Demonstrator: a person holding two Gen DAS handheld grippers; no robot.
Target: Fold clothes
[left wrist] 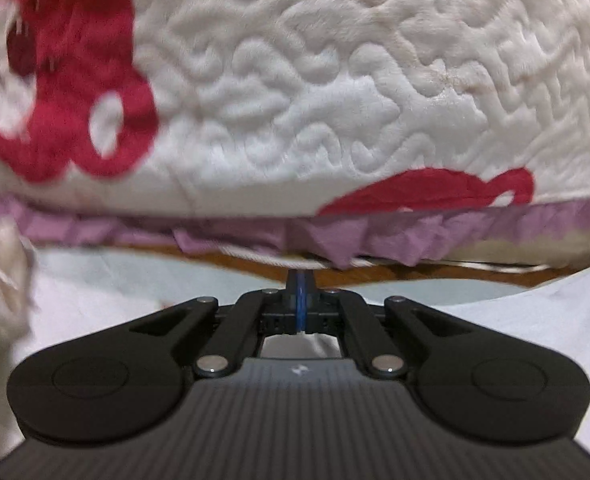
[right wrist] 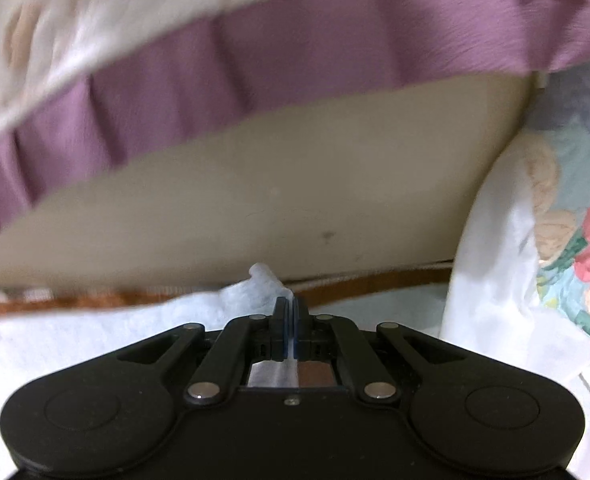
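as the left wrist view has it, the left gripper [left wrist: 301, 294] has its fingers pressed together with a thin blue strip showing between them; whether cloth is pinched there i cannot tell. a pale garment [left wrist: 95, 304] lies spread under and around it. ahead, a quilted white cover with red flowers [left wrist: 315, 100] and a purple frill [left wrist: 415, 236] hangs over a wooden edge [left wrist: 415, 276]. picture is blurred at the left side.

right wrist view: the right gripper [right wrist: 291, 312] is clamped on a fold of the same pale garment [right wrist: 261, 280], a tuft standing up just past the fingertips. beyond it, the wooden edge [right wrist: 375, 280], a beige panel [right wrist: 275, 184], the purple frill [right wrist: 255, 64] above. a flowered cloth [right wrist: 575, 200] hangs at the right.

judgement: a fold is in hand, the garment's edge gripped on the right at least. which fold of the sequence, the views don't settle. next move calls for carrying the held edge evenly so it doesn't bunch.
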